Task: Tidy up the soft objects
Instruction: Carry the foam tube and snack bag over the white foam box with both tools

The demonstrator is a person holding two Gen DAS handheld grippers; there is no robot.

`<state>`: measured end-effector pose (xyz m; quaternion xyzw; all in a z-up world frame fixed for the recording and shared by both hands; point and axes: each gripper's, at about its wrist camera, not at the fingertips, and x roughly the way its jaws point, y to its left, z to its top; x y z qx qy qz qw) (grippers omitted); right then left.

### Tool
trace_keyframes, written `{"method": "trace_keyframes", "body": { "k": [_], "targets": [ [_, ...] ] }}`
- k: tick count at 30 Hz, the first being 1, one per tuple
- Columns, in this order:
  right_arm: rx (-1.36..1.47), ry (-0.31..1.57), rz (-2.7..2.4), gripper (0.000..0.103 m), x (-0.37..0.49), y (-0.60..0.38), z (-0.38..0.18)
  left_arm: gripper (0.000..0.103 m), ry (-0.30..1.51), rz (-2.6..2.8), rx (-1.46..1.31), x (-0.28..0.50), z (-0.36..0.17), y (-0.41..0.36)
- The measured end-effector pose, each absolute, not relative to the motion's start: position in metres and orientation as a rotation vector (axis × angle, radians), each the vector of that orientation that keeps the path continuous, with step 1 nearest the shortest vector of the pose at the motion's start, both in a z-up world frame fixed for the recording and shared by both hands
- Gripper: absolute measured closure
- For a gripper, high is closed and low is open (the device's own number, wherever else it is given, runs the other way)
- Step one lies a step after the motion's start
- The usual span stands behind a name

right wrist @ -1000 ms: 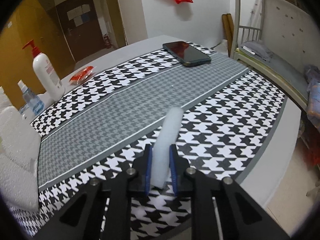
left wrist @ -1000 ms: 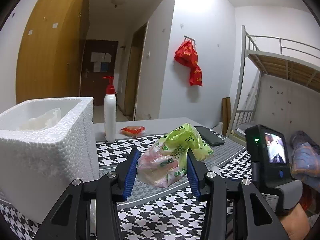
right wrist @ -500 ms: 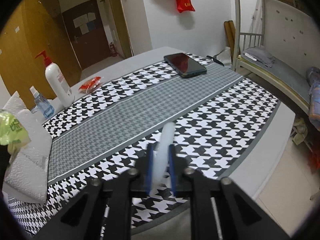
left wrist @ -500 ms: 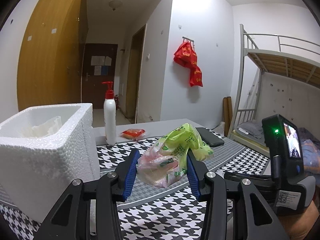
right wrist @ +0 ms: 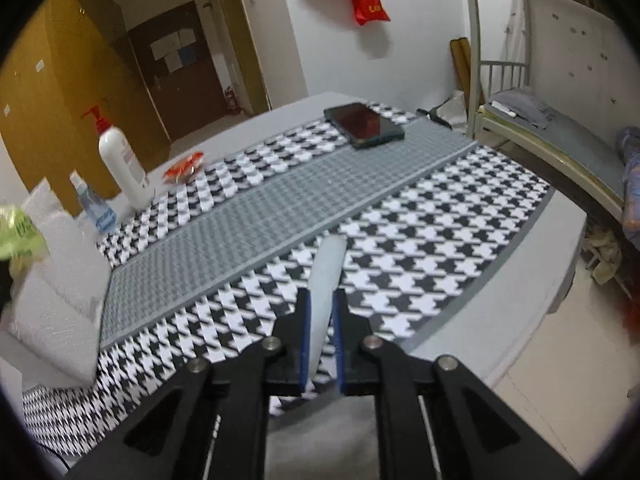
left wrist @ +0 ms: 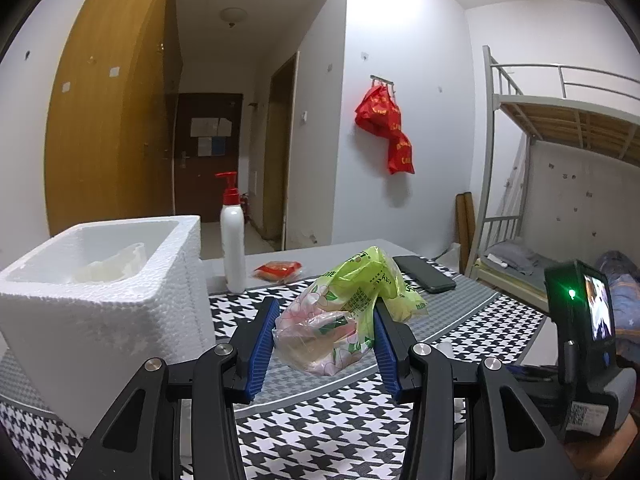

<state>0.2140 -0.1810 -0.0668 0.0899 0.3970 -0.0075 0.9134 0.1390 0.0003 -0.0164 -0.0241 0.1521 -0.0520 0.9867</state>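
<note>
A black-and-white houndstooth cloth with a grey middle band covers the surface (right wrist: 280, 208), in a white-walled room with a wooden wardrobe, a dark door, a red bag (left wrist: 386, 128) on a wall hook and a metal bunk bed (left wrist: 560, 120). On the surface stand a white foam box (left wrist: 100, 304), a red-capped pump bottle (left wrist: 233, 236), a red packet (left wrist: 278, 270) and a dark phone (right wrist: 364, 124). Only the right wrist view shows a small blue spray bottle (right wrist: 94, 204); only the left shows into the box. The left gripper (left wrist: 325, 344) clamps a crumpled plastic bag (left wrist: 344, 312), green and pink, held above the cloth beside the box. The right gripper (right wrist: 322, 336) has its jaws opening around a thin white foam strip (right wrist: 326, 280) standing up between them
</note>
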Motion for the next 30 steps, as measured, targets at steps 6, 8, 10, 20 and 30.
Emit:
{"method": "trace_keyframes", "body": {
  "k": [6, 8, 10, 20, 30],
  "targets": [
    [0.174, 0.828, 0.029, 0.062, 0.211, -0.173, -0.074, 0.056, 0.311, -0.078, -0.045, 0.135, -0.016, 0.001],
    [0.158, 0.838, 0.034, 0.059, 0.213, -0.169, -0.078, 0.056, 0.305, -0.073, -0.043, 0.13, -0.015, 0.0],
    [0.162, 0.845, 0.045, 0.056, 0.215, -0.167, -0.081, 0.056, 0.299, -0.064, -0.039, 0.126, -0.013, 0.001],
    [0.132, 0.886, 0.049, 0.054, 0.223, -0.155, -0.092, 0.056, 0.246, -0.019, -0.043, 0.106, 0.004, 0.013],
    [0.104, 0.887, 0.005, 0.048, 0.23, -0.152, -0.092, 0.056, 0.208, 0.024, -0.045, 0.092, 0.012, 0.024]
  ]
}}
